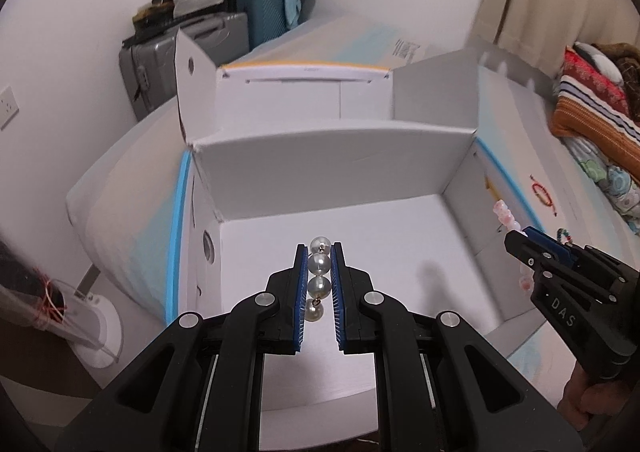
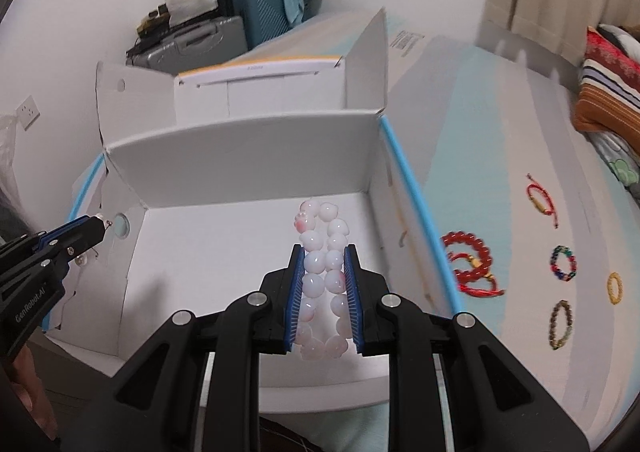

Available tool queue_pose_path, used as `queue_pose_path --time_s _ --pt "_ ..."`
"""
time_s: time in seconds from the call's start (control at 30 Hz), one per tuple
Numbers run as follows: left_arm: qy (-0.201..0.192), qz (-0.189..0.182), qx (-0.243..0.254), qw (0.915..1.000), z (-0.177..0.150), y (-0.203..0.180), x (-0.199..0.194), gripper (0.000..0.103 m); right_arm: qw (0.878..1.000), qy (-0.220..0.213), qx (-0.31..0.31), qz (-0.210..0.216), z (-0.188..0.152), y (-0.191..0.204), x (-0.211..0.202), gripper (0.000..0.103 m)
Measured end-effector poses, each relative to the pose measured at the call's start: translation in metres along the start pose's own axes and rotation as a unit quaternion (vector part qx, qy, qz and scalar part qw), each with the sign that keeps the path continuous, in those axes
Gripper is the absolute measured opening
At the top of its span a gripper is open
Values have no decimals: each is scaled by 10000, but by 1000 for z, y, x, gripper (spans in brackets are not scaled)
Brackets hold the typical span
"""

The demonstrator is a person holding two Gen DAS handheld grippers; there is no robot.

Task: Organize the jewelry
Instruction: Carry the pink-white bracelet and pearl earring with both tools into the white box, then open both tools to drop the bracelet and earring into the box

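My left gripper (image 1: 319, 252) is shut on a pearl strand (image 1: 319, 263) and holds it over the open white cardboard box (image 1: 332, 171). My right gripper (image 2: 323, 252) is shut on a pale pink bead bracelet (image 2: 322, 272) and holds it above the same box (image 2: 248, 159). The right gripper also shows at the right of the left wrist view (image 1: 516, 238), over the box's right wall. The left gripper shows at the left of the right wrist view (image 2: 102, 223), near the box's left wall.
On the bed sheet right of the box lie a red bead bracelet (image 2: 470, 258), a red cord bracelet (image 2: 540, 199), a multicoloured bead bracelet (image 2: 564, 258), a yellow ring bracelet (image 2: 614, 288) and a brown bead bracelet (image 2: 560, 324). Suitcases (image 1: 224, 31) stand behind. Pillows (image 1: 592, 99) lie at far right.
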State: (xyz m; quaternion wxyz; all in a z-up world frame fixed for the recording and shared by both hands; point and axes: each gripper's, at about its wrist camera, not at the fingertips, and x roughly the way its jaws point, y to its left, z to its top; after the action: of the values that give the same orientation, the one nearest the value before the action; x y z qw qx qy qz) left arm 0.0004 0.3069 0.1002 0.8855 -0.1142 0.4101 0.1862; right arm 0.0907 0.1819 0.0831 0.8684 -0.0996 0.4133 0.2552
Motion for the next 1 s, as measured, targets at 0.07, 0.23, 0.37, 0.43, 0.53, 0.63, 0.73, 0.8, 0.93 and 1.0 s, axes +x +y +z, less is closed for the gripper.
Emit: queue_pose_path --time_s 0.07,0.23,0.37,0.43,0.53,0.63,0.73,0.8,0.93,1.0 --pt "68 14 -33 10000 -3 2 7 10 10000 89 -22 1 -2 3 9 19" --pt "293 60 -76 9995 -10 7 27 10 9991 418 -14 -56 -7 5 31 19" --pt "428 99 -97 9990 -13 9 38 10 9974 701 -45 -164 -8 7 47 19" --pt "481 120 -117 9987 -14 9 42 10 9966 802 -34 -192 -10 8 52 19" --pt "516 140 -149 9985 -13 10 44 10 9961 861 -15 -204 -12 7 56 19" --pt "524 166 -158 9984 -15 11 44 10 9958 900 -23 -194 -13 9 58 20" --pt "529 161 -170 9983 -16 11 44 11 9960 869 -2 -231 -13 10 57 21" --pt "516 162 -178 9984 -16 11 43 11 9962 839 -12 -247 -12 10 55 26" --pt "447 204 -166 9987 -15 10 39 18 9971 729 -32 -225 -10 12 47 43" --pt "359 245 -182 9989 -15 10 34 35 9977 648 -64 -201 -8 12 41 51"
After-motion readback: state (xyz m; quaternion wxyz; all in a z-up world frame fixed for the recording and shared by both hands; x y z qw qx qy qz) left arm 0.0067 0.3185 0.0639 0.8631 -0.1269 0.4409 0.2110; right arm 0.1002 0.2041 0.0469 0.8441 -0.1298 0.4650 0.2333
